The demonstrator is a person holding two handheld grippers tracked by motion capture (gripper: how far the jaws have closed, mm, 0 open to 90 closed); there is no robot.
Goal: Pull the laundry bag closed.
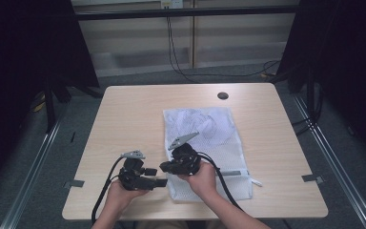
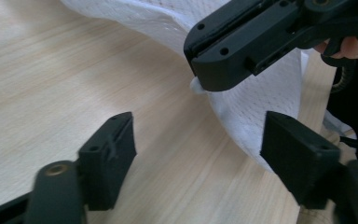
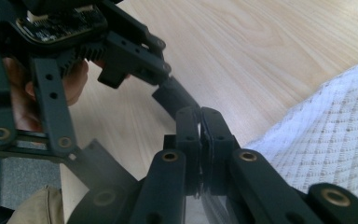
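Note:
A white mesh bag [image 1: 214, 129] lies flat on the right half of the wooden table [image 1: 133, 114]. My right gripper [image 1: 164, 167] points left at the bag's near left edge. Its jaws are shut on a bit of the mesh [image 2: 196, 87], and that edge of the bag [image 2: 261, 93] is raised off the wood. My left gripper [image 1: 165, 182] lies just in front of it and points right. In the left gripper view it [image 2: 200, 128] stands open, with bare table and the bag's lifted edge between its fingers. In the right gripper view the shut jaws [image 3: 200, 113] meet beside the mesh [image 3: 335, 140].
A zipper [image 1: 233, 172] runs along the bag's near end, with its pull tab [image 1: 256, 182] at the right. A dark round hole [image 1: 223, 95] sits near the table's far edge. Cables trail from both grippers toward the person. Bare wood spreads left of the bag.

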